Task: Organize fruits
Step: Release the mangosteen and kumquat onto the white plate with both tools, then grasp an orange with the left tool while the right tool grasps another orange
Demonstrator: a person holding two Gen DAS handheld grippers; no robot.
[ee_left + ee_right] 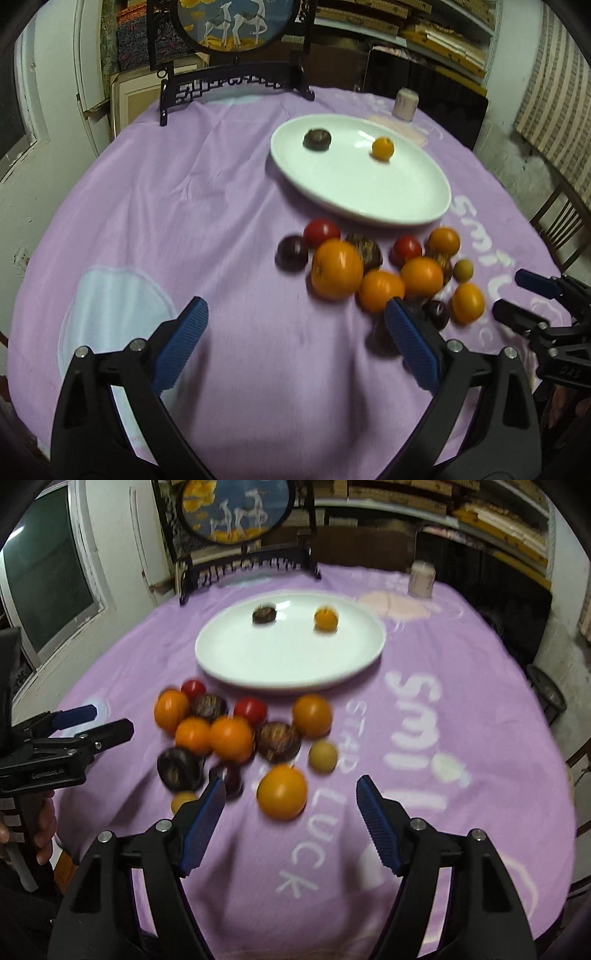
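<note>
A white oval plate sits on the purple cloth and holds a dark fruit and a small orange fruit. In front of it lies a pile of several oranges, red tomatoes and dark fruits. My left gripper is open and empty, left of the pile. My right gripper is open and empty, with one orange just beyond its fingertips. Each gripper shows in the other's view: the right, the left.
A dark carved stand with a round deer picture stands at the table's far edge. A small pale cup stands at the back right. Shelves with stacked goods line the back wall. A yellow-green fruit lies right of the pile.
</note>
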